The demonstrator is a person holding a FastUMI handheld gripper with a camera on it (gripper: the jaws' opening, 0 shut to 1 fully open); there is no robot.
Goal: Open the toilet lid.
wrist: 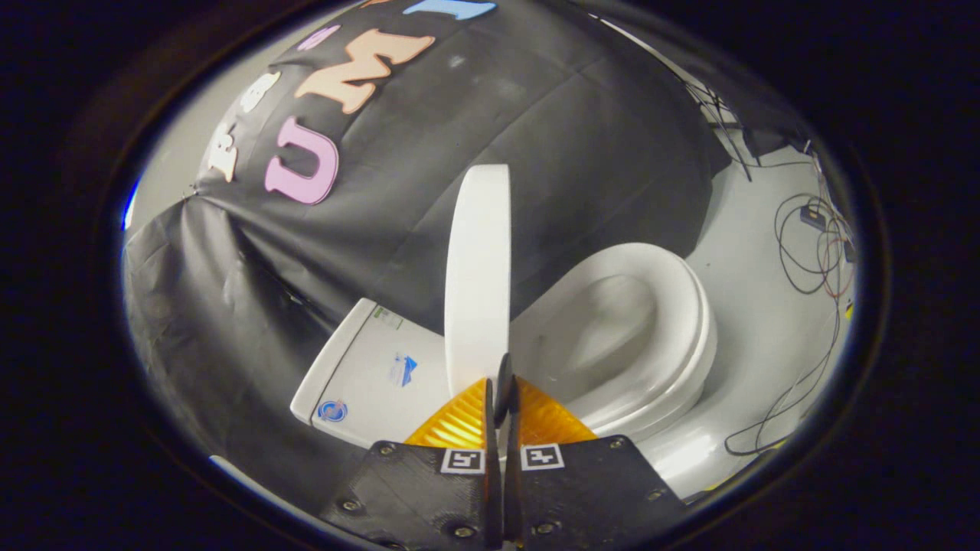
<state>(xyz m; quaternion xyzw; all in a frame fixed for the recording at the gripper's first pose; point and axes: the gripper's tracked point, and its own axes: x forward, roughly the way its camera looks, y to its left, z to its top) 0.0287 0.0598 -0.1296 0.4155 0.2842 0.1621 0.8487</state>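
Observation:
The white toilet lid stands raised and is seen edge-on, just ahead of my fingers. To its right lies the uncovered white seat and bowl. The white tank sits to the lid's left, close to the black cloth wall. My gripper is shut, its fingers pressed together with nothing held between them. The fingertips sit at the near end of the lid's edge; I cannot tell whether they touch it.
Black cloth hangs behind the toilet. Loose cables trail over the pale floor beyond the bowl, with small devices among them.

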